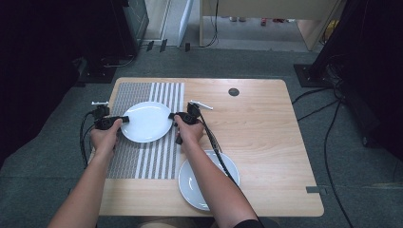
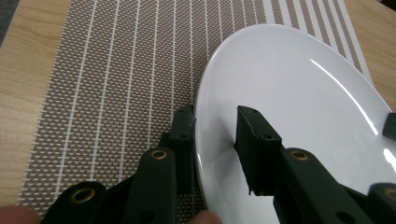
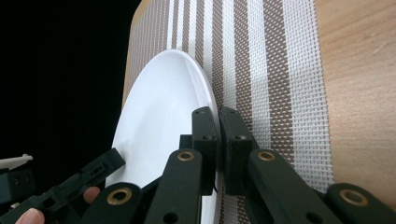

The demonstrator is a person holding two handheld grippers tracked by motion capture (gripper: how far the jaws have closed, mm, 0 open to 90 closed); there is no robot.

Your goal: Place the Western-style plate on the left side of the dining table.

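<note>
A white plate [image 1: 146, 121] lies over the striped woven placemat [image 1: 142, 159] at the table's left half. My left gripper [image 1: 122, 119] is shut on the plate's left rim, one jaw above the rim and one below it. In the left gripper view the plate [image 2: 299, 98] fills the right side, with my left gripper [image 2: 217, 135] pinching its edge. My right gripper [image 1: 173, 117] is shut on the plate's right rim. In the right gripper view my right gripper [image 3: 218, 123] clamps the plate [image 3: 159, 116] edge, and the placemat [image 3: 261, 70] runs behind it.
A second white plate [image 1: 190, 183] sits near the table's front edge, partly under my right forearm. A round dark grommet [image 1: 233, 91] marks the wooden table [image 1: 266, 137] at the back. Cables [image 1: 85, 137] trail from both grippers. Dark equipment stands on the floor beyond.
</note>
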